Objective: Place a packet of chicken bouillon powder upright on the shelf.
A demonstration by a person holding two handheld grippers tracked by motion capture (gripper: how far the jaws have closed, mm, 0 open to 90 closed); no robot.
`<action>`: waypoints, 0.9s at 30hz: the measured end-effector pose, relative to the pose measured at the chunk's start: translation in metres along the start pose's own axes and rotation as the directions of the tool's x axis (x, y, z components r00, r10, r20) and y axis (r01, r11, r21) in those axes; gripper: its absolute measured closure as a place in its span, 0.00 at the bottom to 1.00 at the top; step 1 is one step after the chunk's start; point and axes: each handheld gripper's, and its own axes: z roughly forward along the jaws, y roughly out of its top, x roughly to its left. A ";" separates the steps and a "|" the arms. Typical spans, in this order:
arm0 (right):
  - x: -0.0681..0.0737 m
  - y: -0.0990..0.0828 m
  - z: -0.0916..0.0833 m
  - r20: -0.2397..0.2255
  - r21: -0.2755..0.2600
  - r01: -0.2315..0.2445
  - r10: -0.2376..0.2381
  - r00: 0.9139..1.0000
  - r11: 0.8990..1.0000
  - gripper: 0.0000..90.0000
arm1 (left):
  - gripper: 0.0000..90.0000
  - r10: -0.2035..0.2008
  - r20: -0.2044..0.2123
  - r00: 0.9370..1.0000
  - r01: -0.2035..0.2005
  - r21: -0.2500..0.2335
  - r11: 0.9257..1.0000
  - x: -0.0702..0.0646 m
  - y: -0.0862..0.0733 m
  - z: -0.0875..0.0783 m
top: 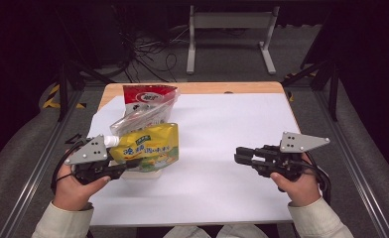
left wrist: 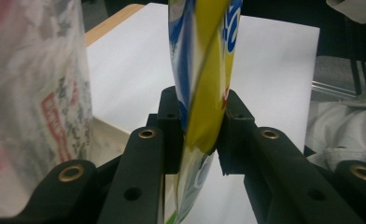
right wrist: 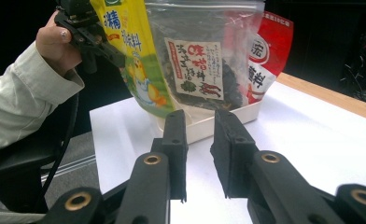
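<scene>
A yellow spouted pouch with blue print stands tilted at the left of the white sheet. My left gripper is shut on its lower edge. In the left gripper view the pads pinch the pouch from both sides. The right gripper view shows the same pouch with the left gripper on it. My right gripper hovers at the right of the sheet, pointing left. Its jaws stand slightly apart with nothing between them.
A clear bag of dark dried food and a red packet stand behind the pouch in a shallow white tray. The white sheet covers a wooden table. Cables and a metal frame lie on the floor beyond.
</scene>
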 end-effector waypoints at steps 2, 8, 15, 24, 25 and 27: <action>-0.001 -0.002 -0.002 0.002 -0.003 -0.008 0.008 1.000 1.000 0.83 | 0.83 0.000 -0.016 1.000 0.000 0.008 1.000 0.004 -0.002 -0.002; -0.002 -0.005 -0.005 0.010 -0.008 -0.015 0.015 1.000 1.000 0.83 | 0.83 -0.021 -0.056 0.998 0.022 0.014 1.000 0.014 -0.008 -0.007; -0.004 -0.006 -0.008 0.018 -0.011 -0.023 0.023 1.000 1.000 0.82 | 0.83 -0.033 -0.079 0.996 0.038 0.059 0.998 0.021 -0.014 -0.004; -0.005 -0.008 -0.009 0.019 -0.017 -0.031 0.032 0.999 0.999 0.82 | 0.83 -0.061 -0.092 0.994 0.070 0.093 0.993 0.030 -0.026 0.003; -0.005 -0.008 -0.010 0.019 -0.017 -0.031 0.032 0.999 0.999 0.81 | 0.83 -0.064 -0.090 0.994 0.072 0.092 0.993 0.031 -0.028 0.003; -0.005 -0.008 -0.010 0.019 -0.018 -0.034 0.034 0.999 0.999 0.81 | 0.83 -0.075 -0.079 0.994 0.082 0.088 0.993 0.033 -0.031 0.004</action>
